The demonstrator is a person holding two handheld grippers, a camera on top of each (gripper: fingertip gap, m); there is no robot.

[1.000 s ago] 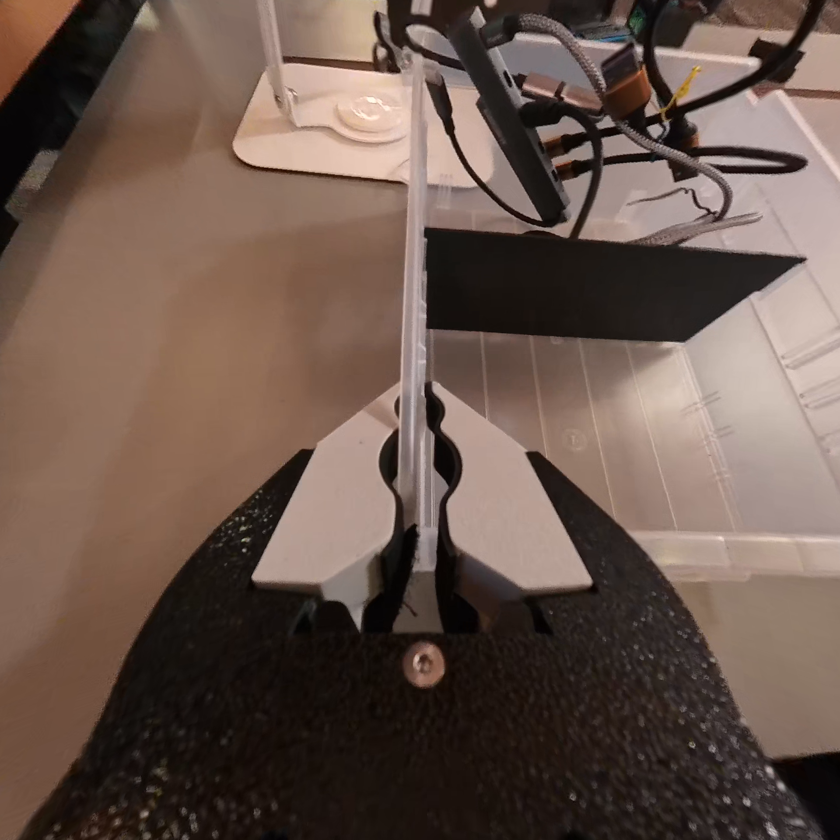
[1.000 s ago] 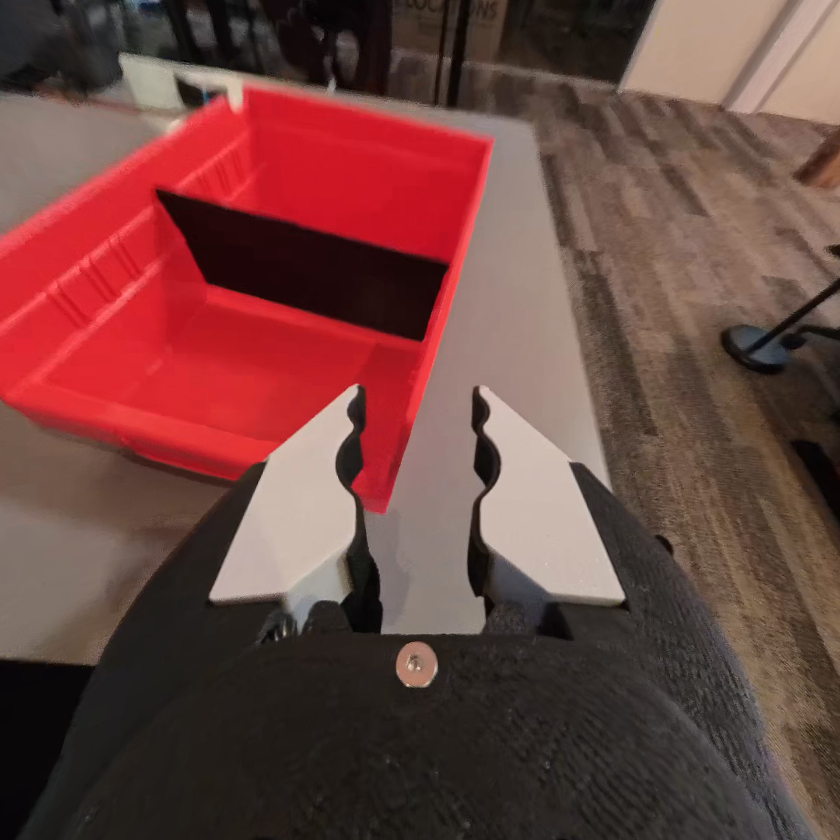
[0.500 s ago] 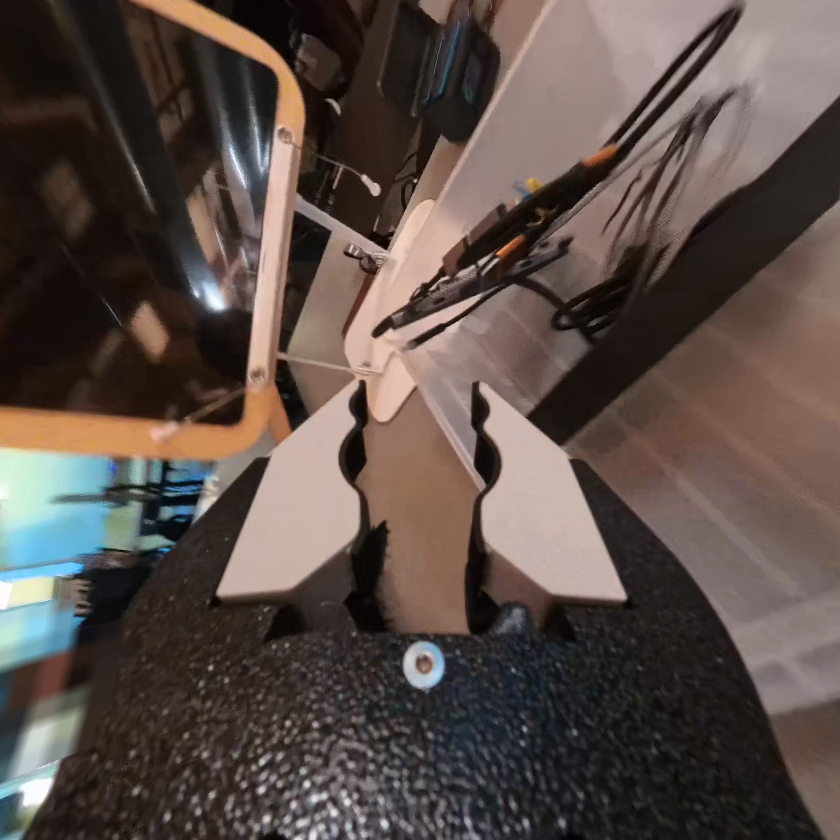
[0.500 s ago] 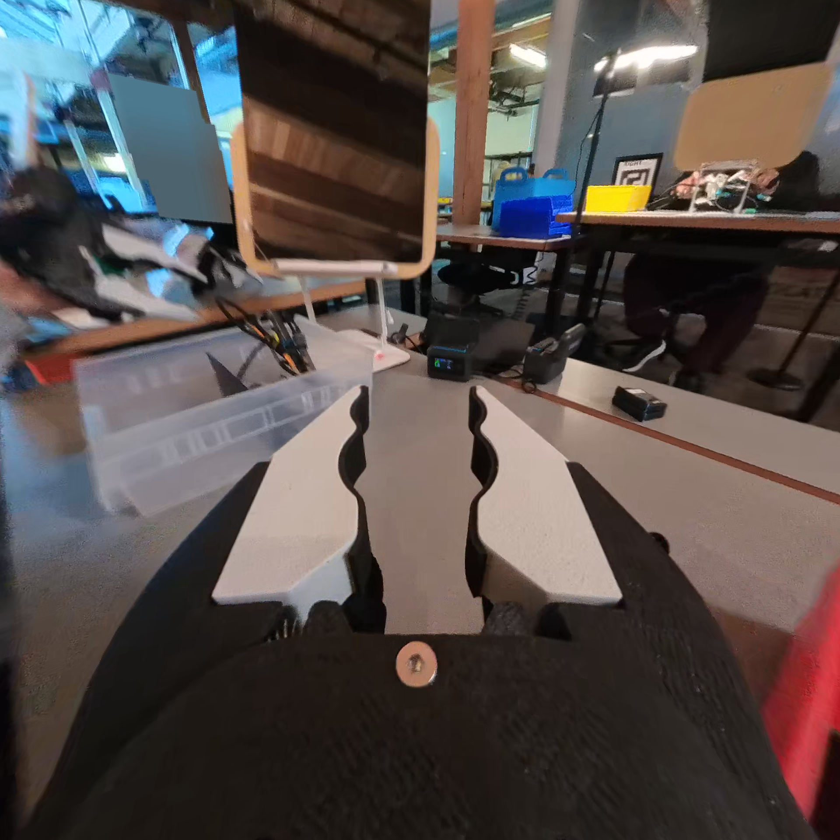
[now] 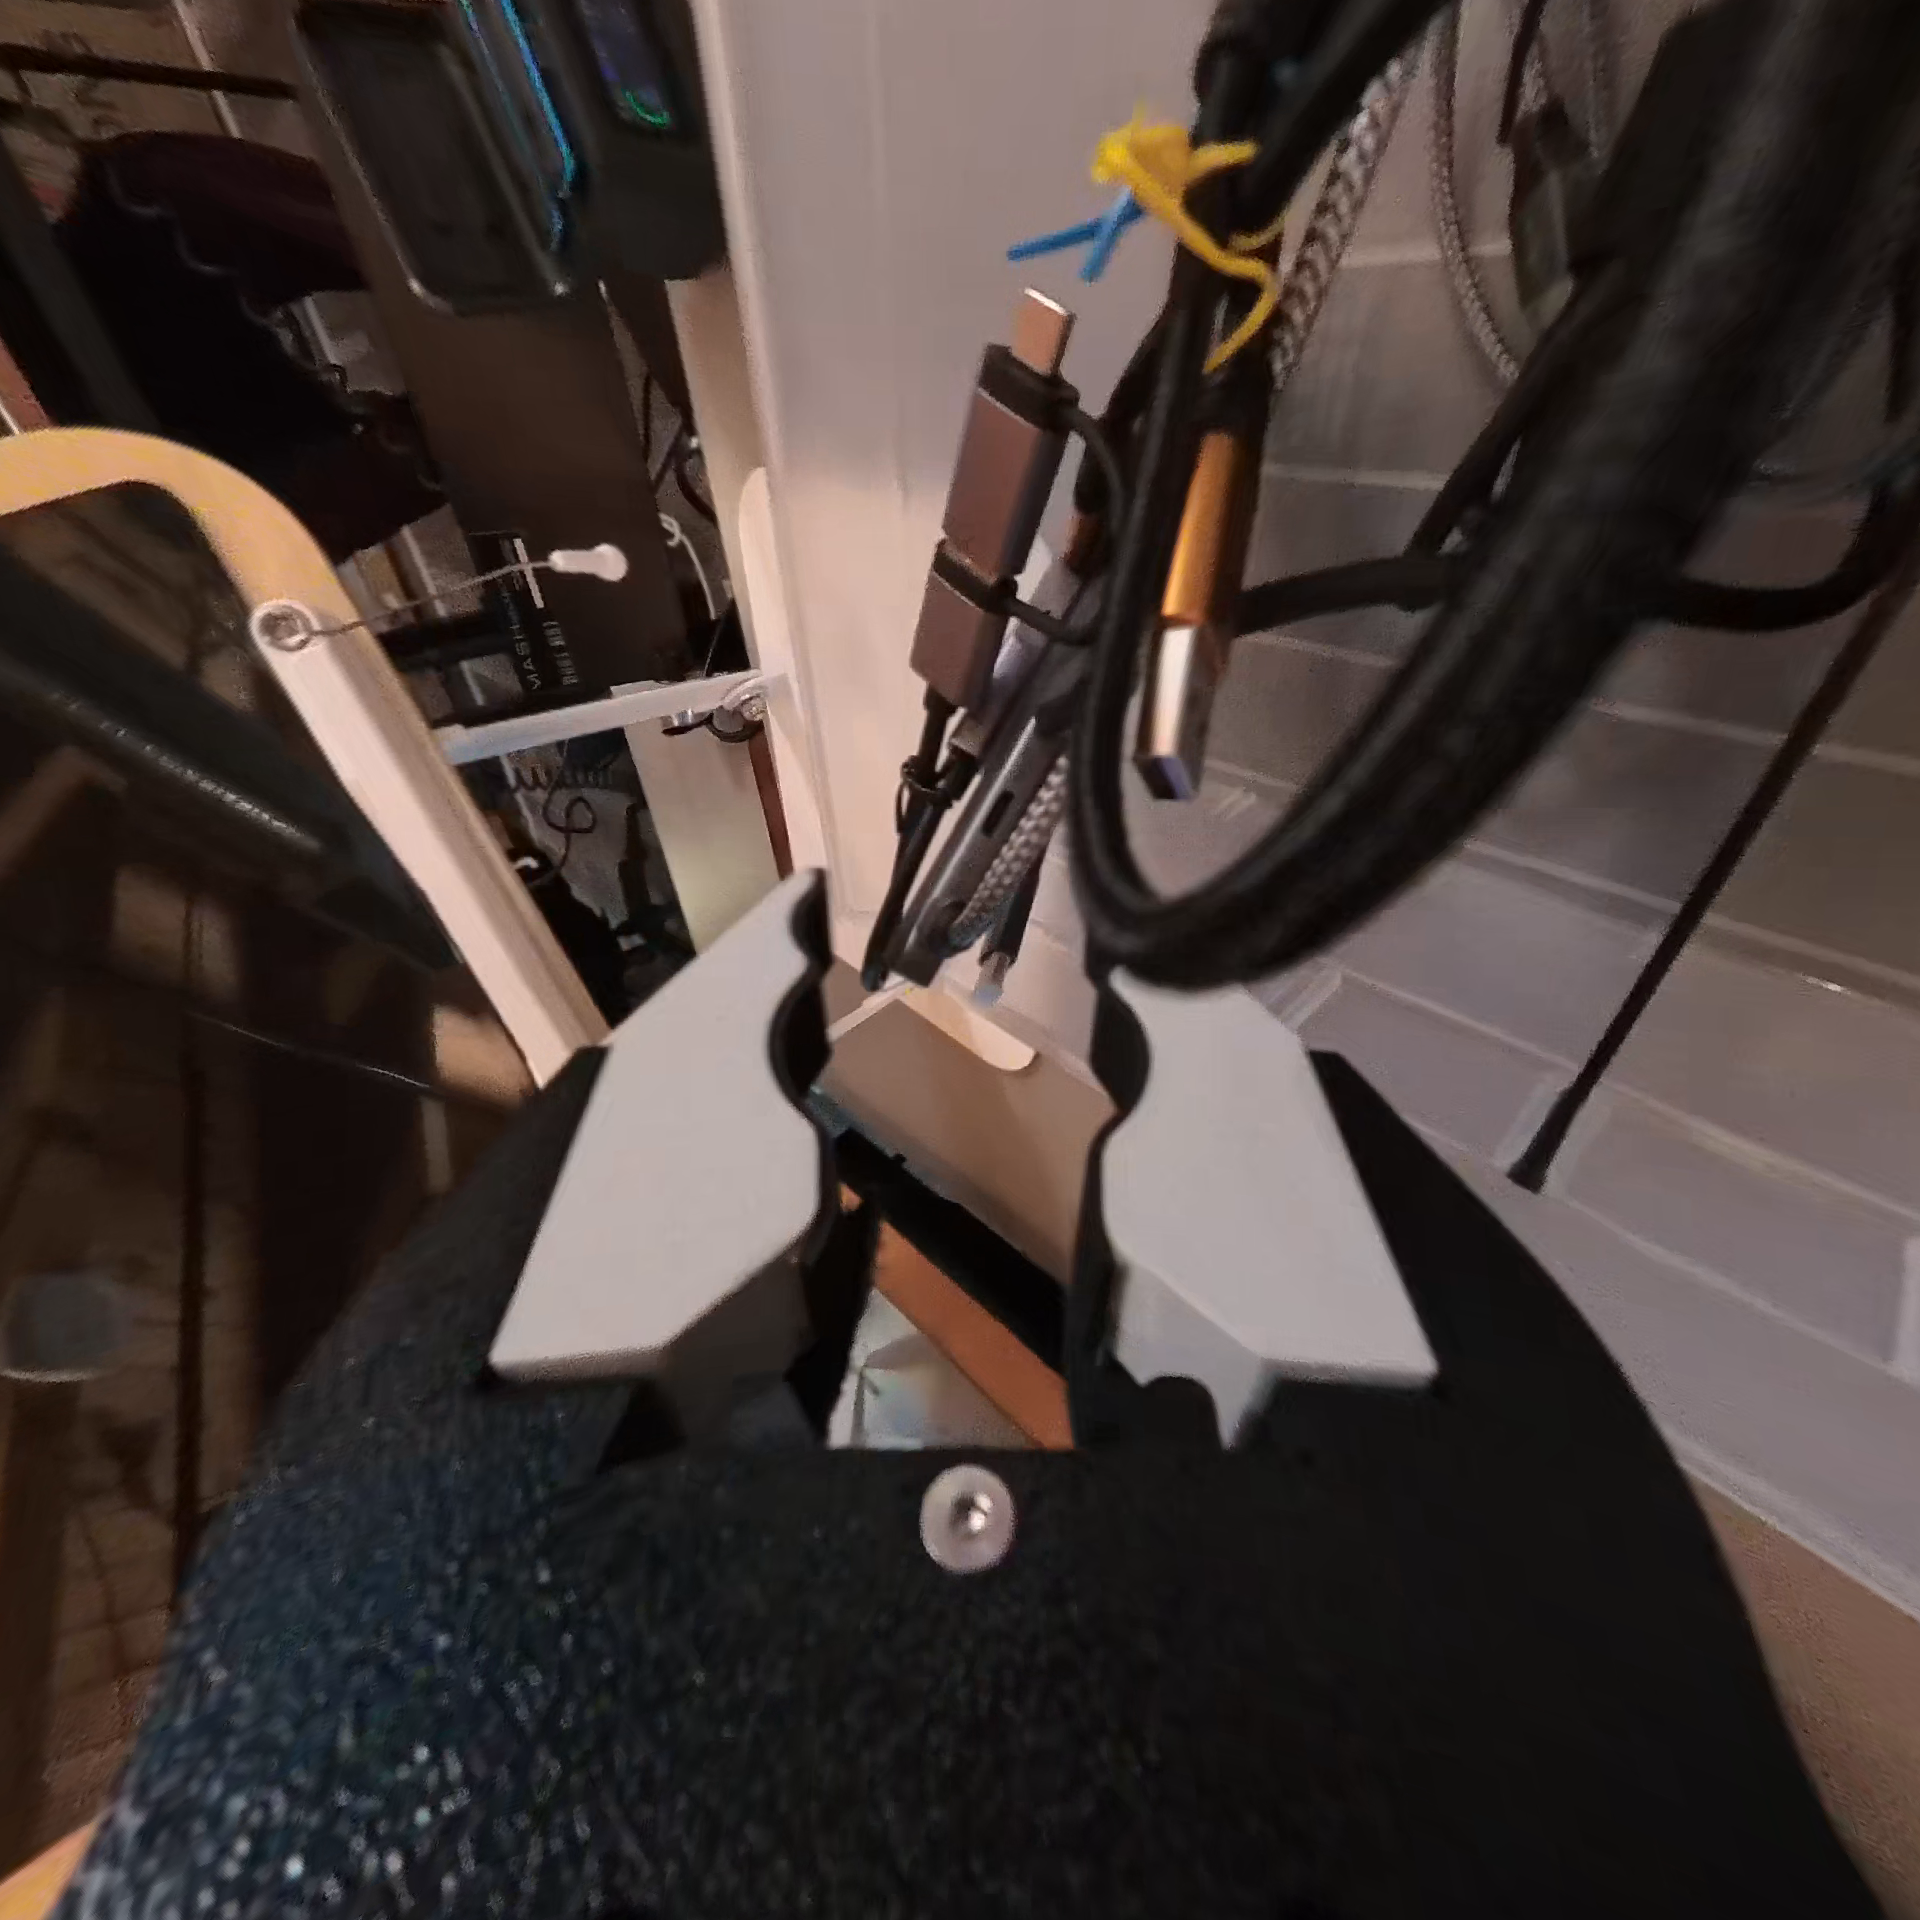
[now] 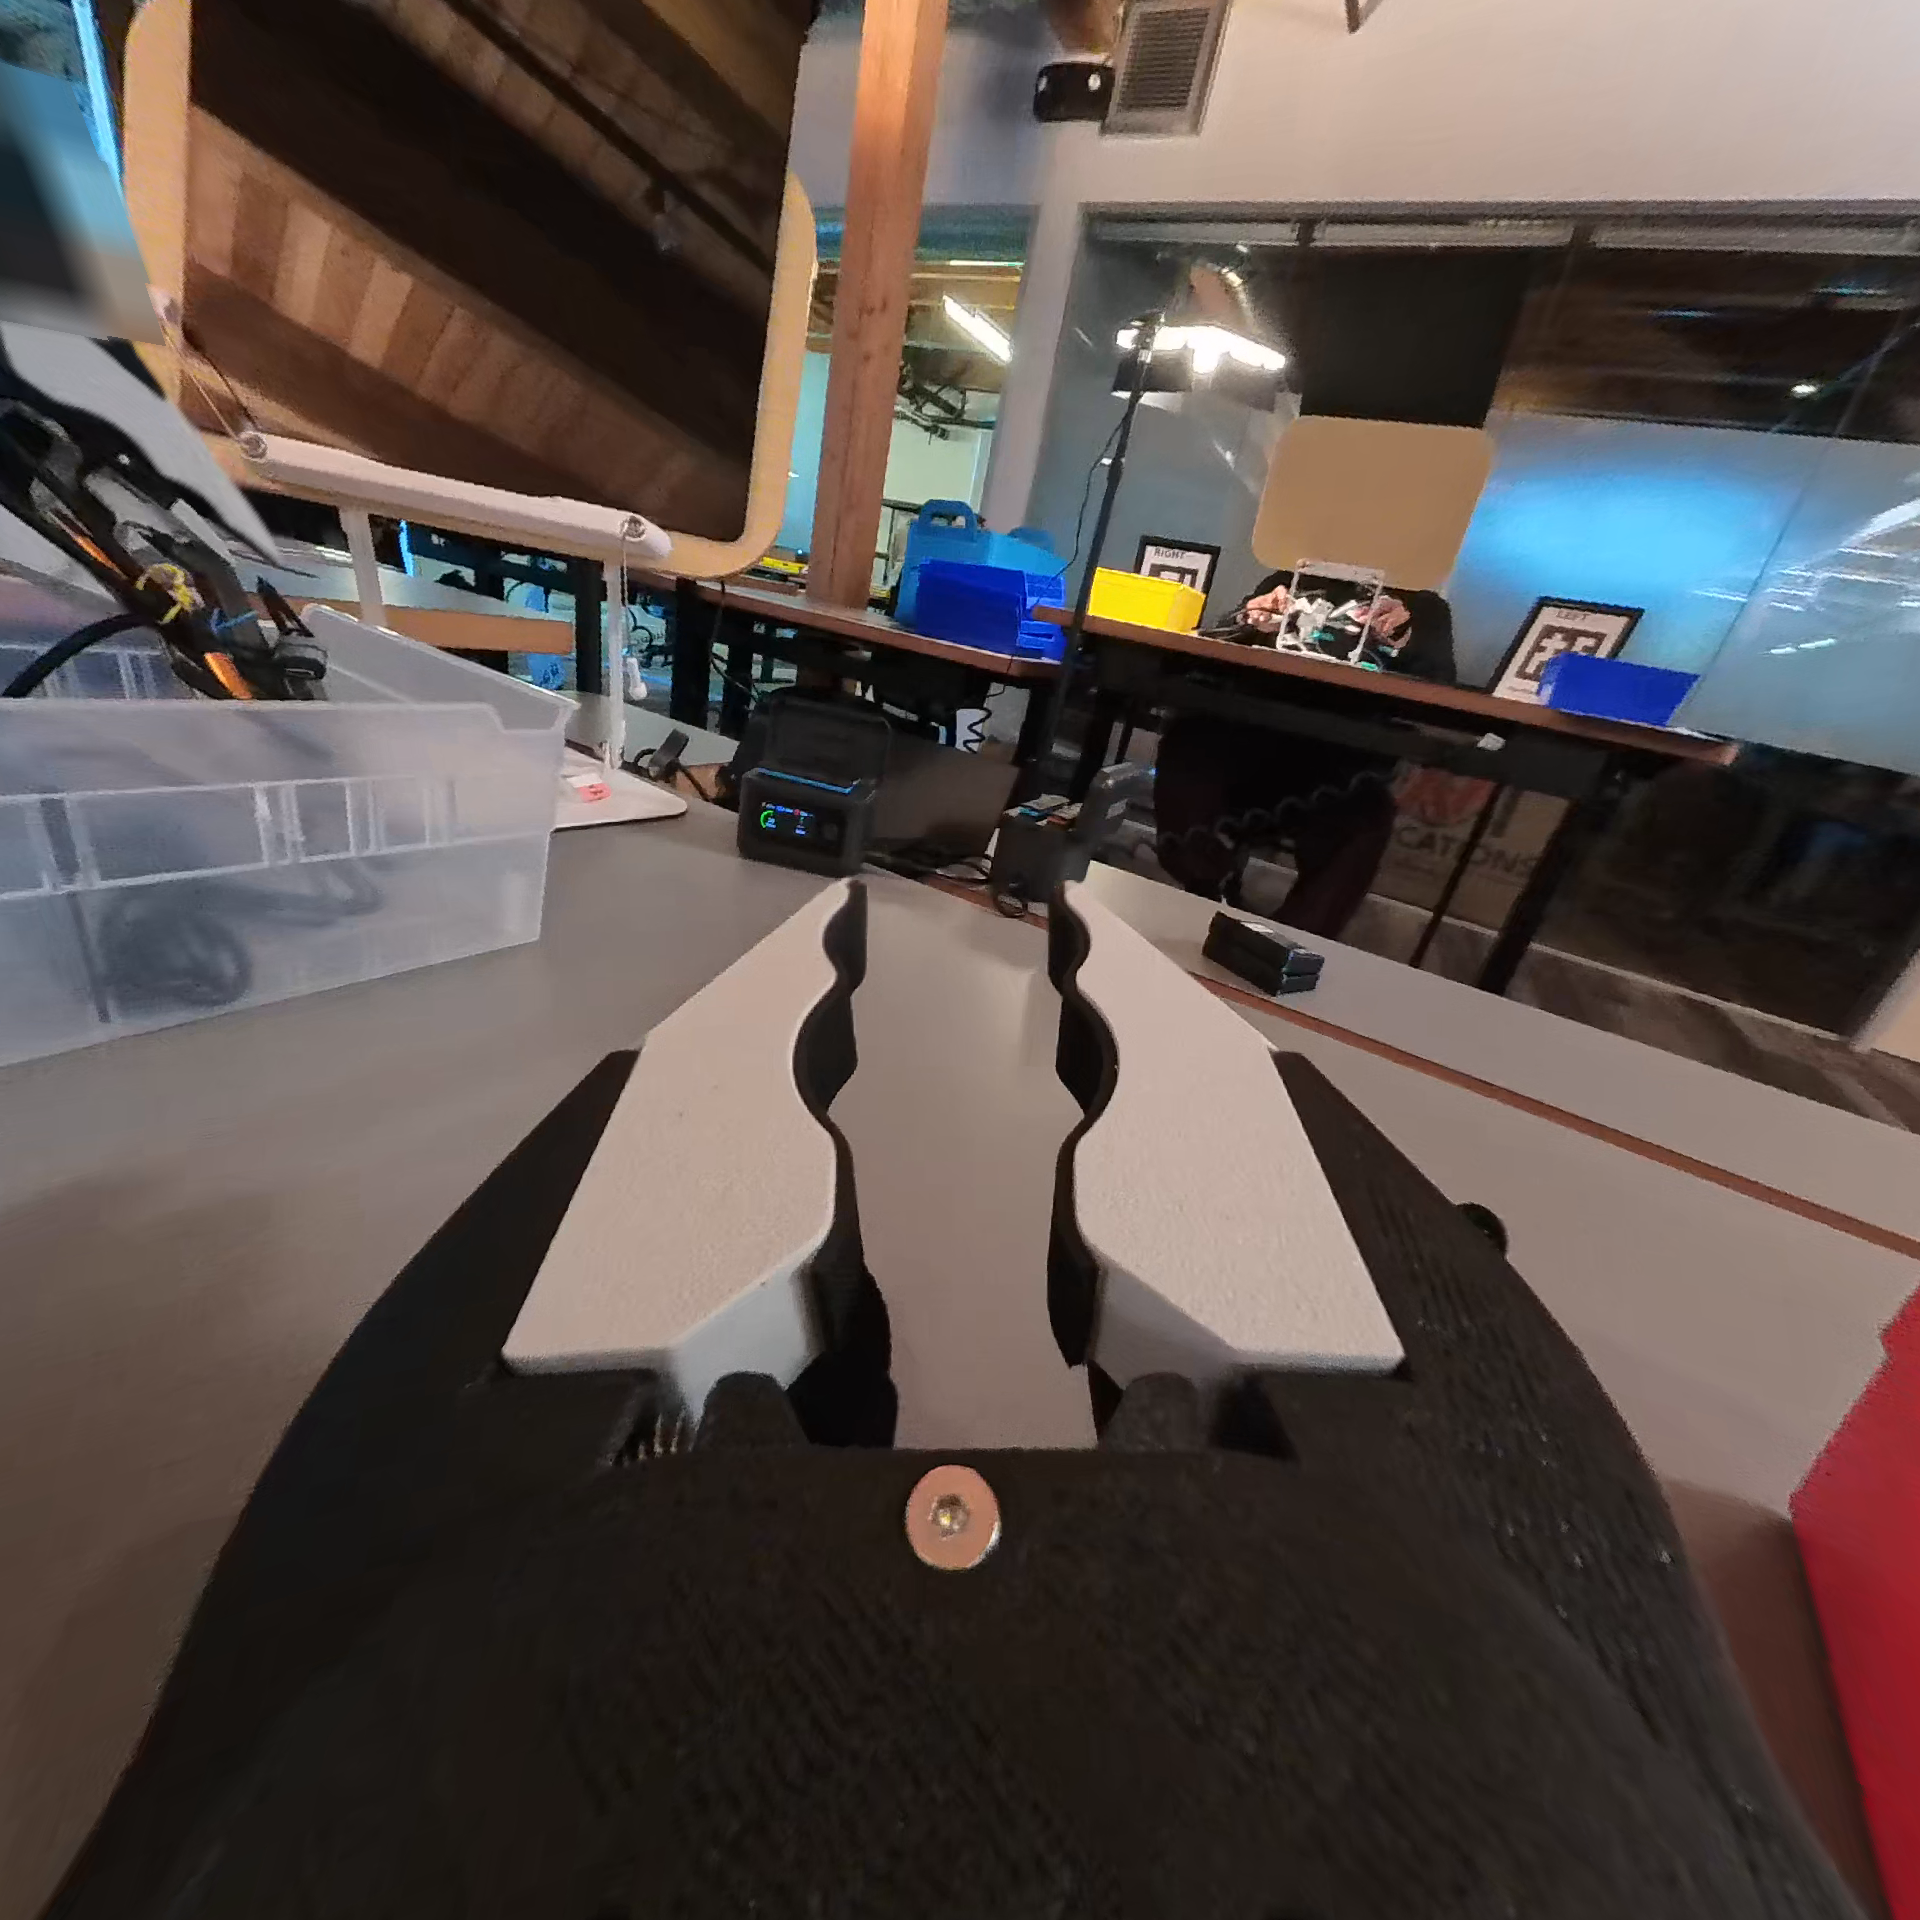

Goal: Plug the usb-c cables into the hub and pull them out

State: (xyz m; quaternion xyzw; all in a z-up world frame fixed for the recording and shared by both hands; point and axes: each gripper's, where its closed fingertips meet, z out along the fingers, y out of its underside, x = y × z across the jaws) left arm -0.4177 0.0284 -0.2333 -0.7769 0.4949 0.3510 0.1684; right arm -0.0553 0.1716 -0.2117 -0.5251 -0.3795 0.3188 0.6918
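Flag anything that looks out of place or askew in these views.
The hub and cables form one tangled bundle tilted over the clear bin, apparently lifted rather than lying flat. Both grippers' fingers are apart and hold nothing.

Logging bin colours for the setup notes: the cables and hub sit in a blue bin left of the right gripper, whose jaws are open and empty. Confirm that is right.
Not quite: the bin holding the cables is clear plastic, not blue, as the right wrist view shows. The rest stands: it lies left of the right gripper, whose jaws are open and empty.

Left view rolled, close on cables (image 5: 1195, 727); right view low, level; both see clear bin (image 6: 312, 831).
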